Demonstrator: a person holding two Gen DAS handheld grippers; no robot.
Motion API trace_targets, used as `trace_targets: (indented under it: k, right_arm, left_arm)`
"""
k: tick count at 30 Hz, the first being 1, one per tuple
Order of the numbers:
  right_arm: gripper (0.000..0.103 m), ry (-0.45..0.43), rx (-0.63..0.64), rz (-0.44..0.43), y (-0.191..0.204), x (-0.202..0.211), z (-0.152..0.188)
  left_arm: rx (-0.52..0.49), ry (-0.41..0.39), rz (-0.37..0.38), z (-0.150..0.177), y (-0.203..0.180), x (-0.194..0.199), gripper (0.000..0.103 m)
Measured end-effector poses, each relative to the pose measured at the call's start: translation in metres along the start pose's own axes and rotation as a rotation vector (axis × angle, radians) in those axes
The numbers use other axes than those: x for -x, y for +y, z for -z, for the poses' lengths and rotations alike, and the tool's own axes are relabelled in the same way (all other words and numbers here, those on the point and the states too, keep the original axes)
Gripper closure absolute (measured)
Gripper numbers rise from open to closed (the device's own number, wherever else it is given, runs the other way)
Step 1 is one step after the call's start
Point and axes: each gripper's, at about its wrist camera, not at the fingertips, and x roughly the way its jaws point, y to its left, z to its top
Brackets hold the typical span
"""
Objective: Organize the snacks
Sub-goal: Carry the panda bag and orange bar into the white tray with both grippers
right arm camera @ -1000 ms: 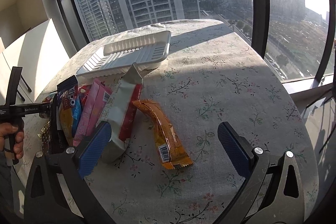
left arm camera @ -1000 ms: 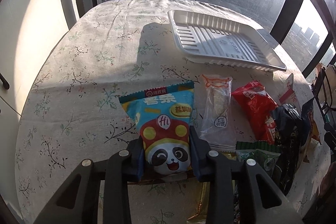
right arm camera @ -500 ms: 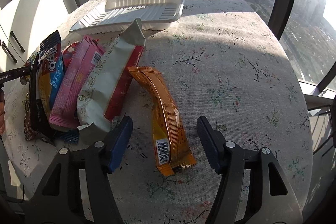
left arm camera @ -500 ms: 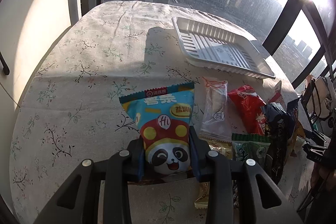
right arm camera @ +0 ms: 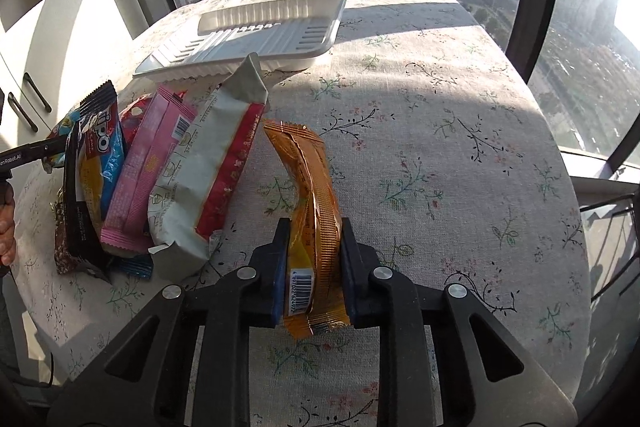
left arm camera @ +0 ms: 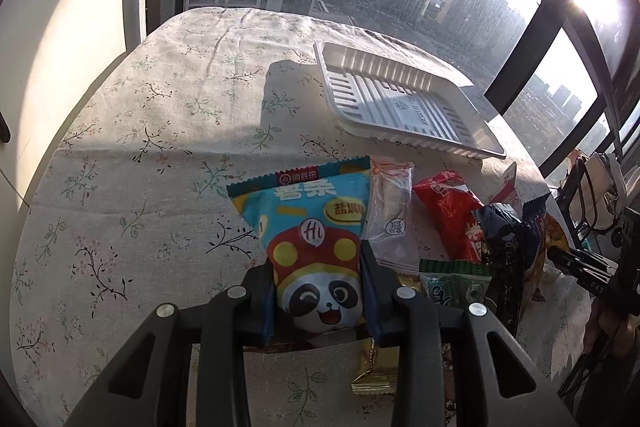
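Fingers of the right gripper (right arm camera: pixel 313 267) clamp the orange packet (right arm camera: pixel 310 211); the left gripper (left arm camera: pixel 318 301) grips the panda packet (left arm camera: pixel 312 243). Lifting both clear toward the white tray (left arm camera: pixel 404 103) seems wise.

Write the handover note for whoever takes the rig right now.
Left tool: shut on the panda bag.
Right tool: shut on the orange pack, which lies on the table.
Tray: empty, at the far side of the table.
Other snacks: piled between the two tools.
Done: both grips made; nothing in the tray.
Left: probably carry both into the tray, then the pile.
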Motion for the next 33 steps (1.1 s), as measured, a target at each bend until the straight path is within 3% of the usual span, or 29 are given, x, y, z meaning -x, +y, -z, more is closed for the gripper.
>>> trace_targets:
  k: [9,17,22,33]
  right_arm:
    - [0.083,-0.148,-0.153,-0.12,-0.031,0.027,-0.065]
    - [0.083,-0.134,-0.154,-0.239,-0.012,-0.011,-0.156]
    - [0.083,-0.091,-0.143,-0.241,0.007,-0.057,-0.203]
    - [0.083,0.012,-0.111,-0.148,0.021,-0.146,-0.224]
  left_arm:
    - [-0.018,-0.066,0.036,-0.05,-0.01,0.002,0.067]
    - [-0.096,-0.085,0.042,-0.134,-0.04,-0.029,0.067]
    - [-0.135,-0.04,0.024,-0.165,-0.056,-0.073,0.067]
    - [-0.194,0.066,-0.029,-0.171,-0.064,-0.153,0.067]
